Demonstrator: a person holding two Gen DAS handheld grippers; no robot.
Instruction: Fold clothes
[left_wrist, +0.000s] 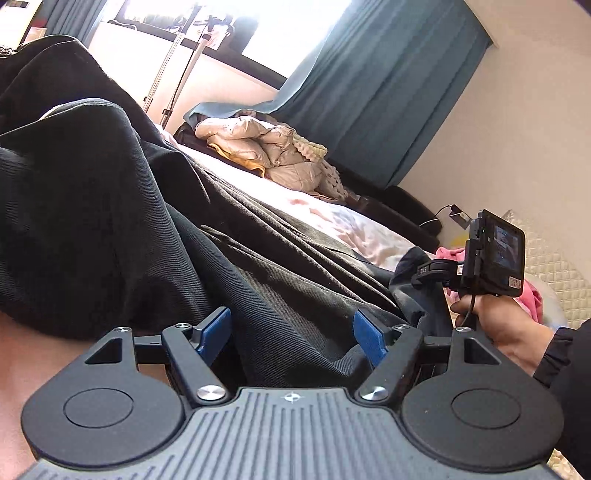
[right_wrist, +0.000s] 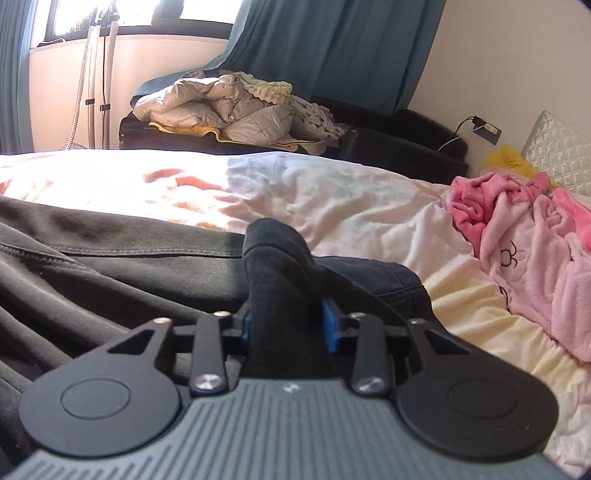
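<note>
Early stage: right gripper (right_wrist: 288, 325) pinches a bunch of the dark garment (right_wrist: 110, 273) (still rumpled, unfolded); left gripper (left_wrist: 291, 332) gapes empty.

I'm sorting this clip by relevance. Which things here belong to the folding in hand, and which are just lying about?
In the job:
- black garment, spread on the bed
- right tool, shut on its fold
- left tool, open over it

Lying about:
- pink robe
- beige puffer jacket
- teal curtain

Black garment (left_wrist: 110, 206): your left-wrist frame cuts it off at the left edge.
Right gripper's (right_wrist: 288, 325) pads: bunched cloth hides them from you.
</note>
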